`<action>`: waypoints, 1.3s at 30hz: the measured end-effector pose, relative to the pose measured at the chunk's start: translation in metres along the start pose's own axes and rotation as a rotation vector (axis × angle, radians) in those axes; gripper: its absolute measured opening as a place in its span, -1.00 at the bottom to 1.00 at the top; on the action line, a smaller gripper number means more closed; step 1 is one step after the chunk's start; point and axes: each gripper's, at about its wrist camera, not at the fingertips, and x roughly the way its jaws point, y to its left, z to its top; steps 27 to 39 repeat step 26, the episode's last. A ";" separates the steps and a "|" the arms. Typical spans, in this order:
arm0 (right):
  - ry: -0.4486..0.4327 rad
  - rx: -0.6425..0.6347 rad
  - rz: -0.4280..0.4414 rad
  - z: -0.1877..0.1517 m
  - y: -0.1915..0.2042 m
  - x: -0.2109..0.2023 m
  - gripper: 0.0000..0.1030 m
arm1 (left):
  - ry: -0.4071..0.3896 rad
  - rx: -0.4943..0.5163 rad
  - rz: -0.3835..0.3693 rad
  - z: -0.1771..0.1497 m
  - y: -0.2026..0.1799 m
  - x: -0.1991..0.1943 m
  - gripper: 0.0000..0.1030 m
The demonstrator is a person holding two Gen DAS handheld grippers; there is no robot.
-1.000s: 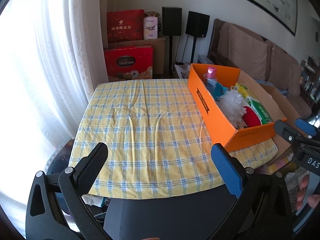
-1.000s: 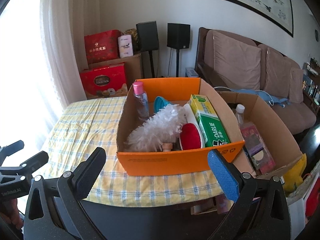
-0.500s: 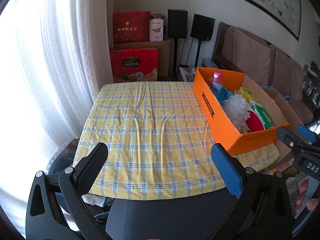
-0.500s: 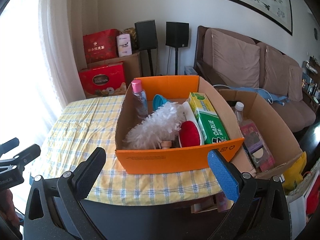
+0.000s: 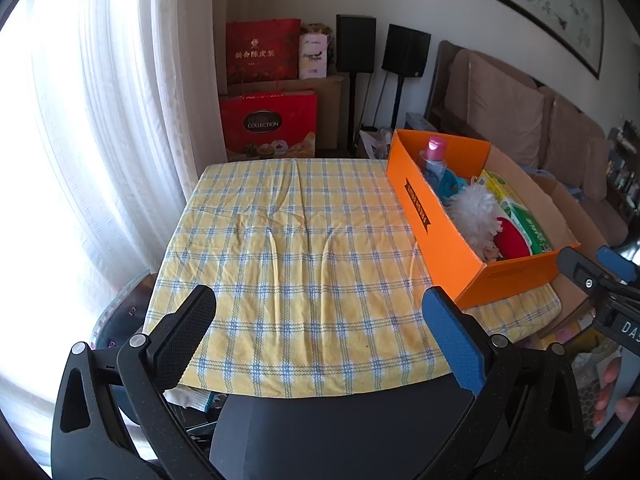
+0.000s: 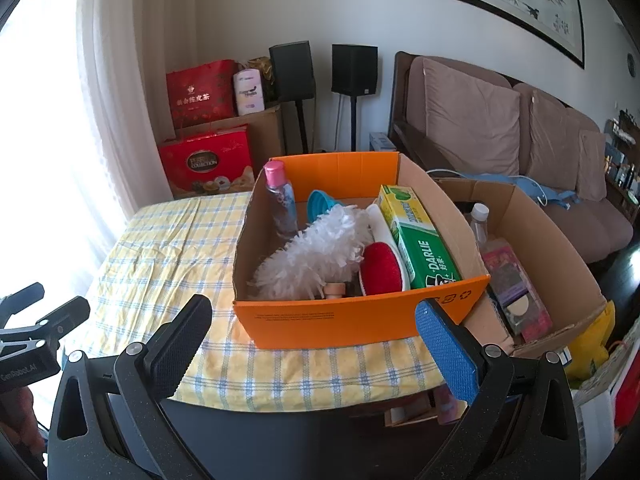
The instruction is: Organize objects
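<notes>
An orange cardboard box [image 6: 332,322] [image 5: 440,236] stands at the right side of a table under a yellow checked cloth [image 5: 300,248]. Inside it are a pink-capped bottle [image 6: 280,196], a white fluffy duster [image 6: 320,254], a red round sponge [image 6: 380,270], a green Darlie toothpaste carton [image 6: 420,244] and a teal item [image 6: 322,204]. My left gripper [image 5: 320,320] is open and empty over the near table edge. Short of the box's near wall, my right gripper [image 6: 316,334] hangs open with nothing in it.
A brown carton [image 6: 560,264] holding a bottle and packets stands right of the table. Red gift bags [image 5: 268,120] and two black speakers [image 6: 320,68] line the far wall. A brown sofa [image 6: 520,140] is at the right, white curtains [image 5: 100,120] at the left.
Both grippers have drawn back slightly from the table, so the box and cloth look a little farther away. Both stay open and empty.
</notes>
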 end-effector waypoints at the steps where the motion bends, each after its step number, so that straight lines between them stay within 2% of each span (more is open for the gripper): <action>1: 0.001 0.000 0.000 0.000 0.000 0.000 0.99 | -0.001 0.000 0.000 0.000 0.000 0.000 1.00; 39: 0.002 0.004 -0.001 0.000 0.004 -0.001 0.99 | -0.009 0.004 0.001 0.004 -0.009 0.001 1.00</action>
